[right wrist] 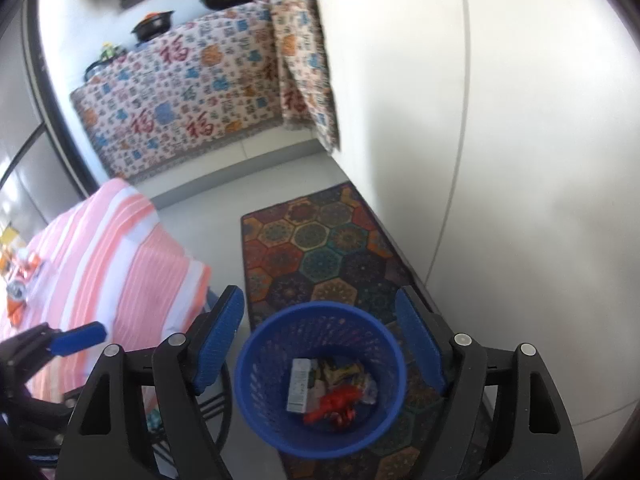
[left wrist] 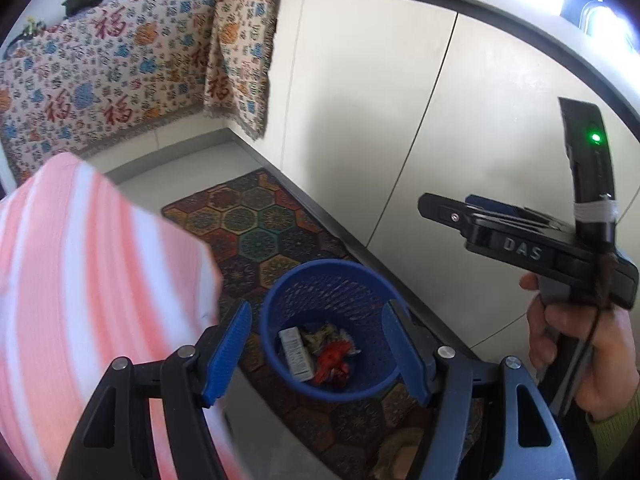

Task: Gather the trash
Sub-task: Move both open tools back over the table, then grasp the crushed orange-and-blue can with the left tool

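- Left gripper (left wrist: 316, 354) and right gripper (right wrist: 320, 344): fingers spread, grasping nothing, above round blue perforated plastic bin (right wrist: 276, 432).
- Next: seek remaining litter on pink-and-white striped tablecloth (right wrist: 116, 248) left of bin.

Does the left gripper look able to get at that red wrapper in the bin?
Probably yes: the left gripper hangs open above the blue bin, and the red wrapper lies uncovered on top.
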`<state>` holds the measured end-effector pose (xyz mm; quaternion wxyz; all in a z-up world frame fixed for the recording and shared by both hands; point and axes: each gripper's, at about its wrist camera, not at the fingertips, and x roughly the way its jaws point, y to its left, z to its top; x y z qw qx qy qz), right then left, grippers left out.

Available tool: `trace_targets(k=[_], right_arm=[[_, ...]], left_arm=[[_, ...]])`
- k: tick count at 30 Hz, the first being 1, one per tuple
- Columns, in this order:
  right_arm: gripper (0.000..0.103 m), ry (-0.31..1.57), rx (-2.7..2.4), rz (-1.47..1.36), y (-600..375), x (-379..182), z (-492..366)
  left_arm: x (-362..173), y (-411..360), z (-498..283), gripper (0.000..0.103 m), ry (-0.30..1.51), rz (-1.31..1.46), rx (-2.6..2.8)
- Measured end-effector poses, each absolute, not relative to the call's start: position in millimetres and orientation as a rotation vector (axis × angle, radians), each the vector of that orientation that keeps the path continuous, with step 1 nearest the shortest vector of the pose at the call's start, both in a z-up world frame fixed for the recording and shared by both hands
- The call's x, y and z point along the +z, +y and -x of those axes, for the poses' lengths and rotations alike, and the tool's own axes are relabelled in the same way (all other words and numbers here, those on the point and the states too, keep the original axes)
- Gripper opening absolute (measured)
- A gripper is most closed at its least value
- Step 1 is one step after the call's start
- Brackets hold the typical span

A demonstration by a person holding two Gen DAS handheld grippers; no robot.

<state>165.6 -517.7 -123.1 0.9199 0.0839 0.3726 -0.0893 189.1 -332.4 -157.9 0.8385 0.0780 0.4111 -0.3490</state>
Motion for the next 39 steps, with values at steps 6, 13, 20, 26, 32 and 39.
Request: trace_targets(k=[6,13,20,26,32,39], right_arm=[[0.085,0.745,-0.036,-0.025,-431,-122,-169],[0.086,0.79,0.217,0.034,-305,-133,-174],[0.086,0.849,0.356,0.154,-195,-154,-178],[0.087,0.961,0.355,0.172,-152,-180,-206],[0.097,0.957,0.331,0.167,-142,-186,-214],[0.1,0.965,0.323,0.162,-145,-185,-218]], left_arm=[[-154,-236,-168,0.069,0.86,-0.187,-0.604],[-163,-124,-160,0.069,0.871,-0.209,-0.393],[-169,-26,-174,0.069,0.89,-0.149,-0.214],[-180,14,-193,0.083,0.916,-0.095,-0.173],[-183,13,-229,0.097,0.928,-0.103,-0.178],[-183,10,-276,0.099,0.931,-0.09,-0.169]])
